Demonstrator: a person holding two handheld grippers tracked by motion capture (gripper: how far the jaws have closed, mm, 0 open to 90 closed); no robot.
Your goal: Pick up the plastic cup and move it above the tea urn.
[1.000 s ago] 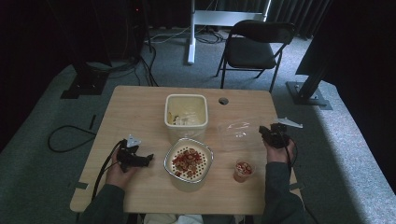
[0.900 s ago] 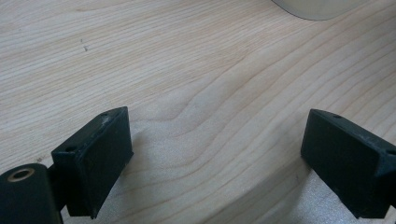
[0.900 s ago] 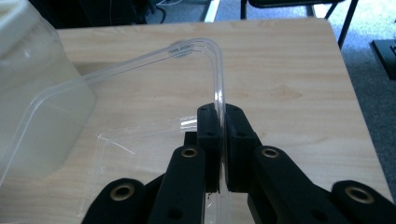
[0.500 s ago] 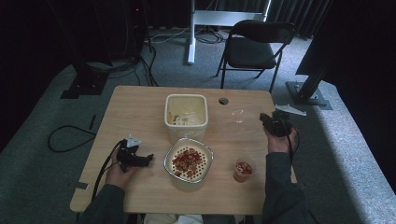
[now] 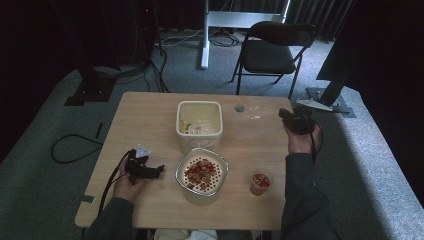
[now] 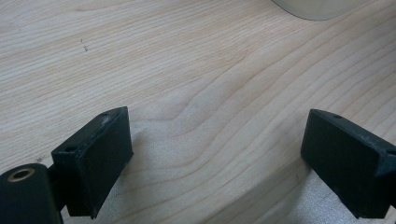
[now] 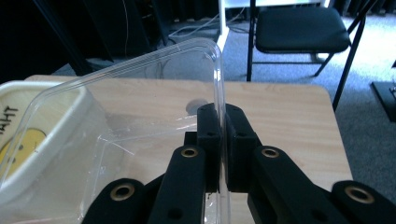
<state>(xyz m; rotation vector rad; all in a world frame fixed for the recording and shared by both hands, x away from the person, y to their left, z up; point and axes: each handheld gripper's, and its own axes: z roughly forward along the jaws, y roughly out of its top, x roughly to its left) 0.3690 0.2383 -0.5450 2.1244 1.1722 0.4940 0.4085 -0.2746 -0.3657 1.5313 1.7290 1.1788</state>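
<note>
Table [image 5: 150, 120] with left gripper [image 5: 159, 170] resting, jaws apart, and right gripper [image 7: 223, 140] clamped on the thin rim of a clear tub [image 7: 140, 121] held above the table's right; light, flexible, slippery, likely best pinched at that wall

- Grey carpet floor [image 5: 45, 200] surrounds the wooden table [image 5: 150, 115].
- Beyond the right claw, a black folding chair [image 5: 272, 50] stands.
- Dark curtains [image 5: 50, 35] hang behind; black cables [image 5: 70, 150] trail left.
</note>
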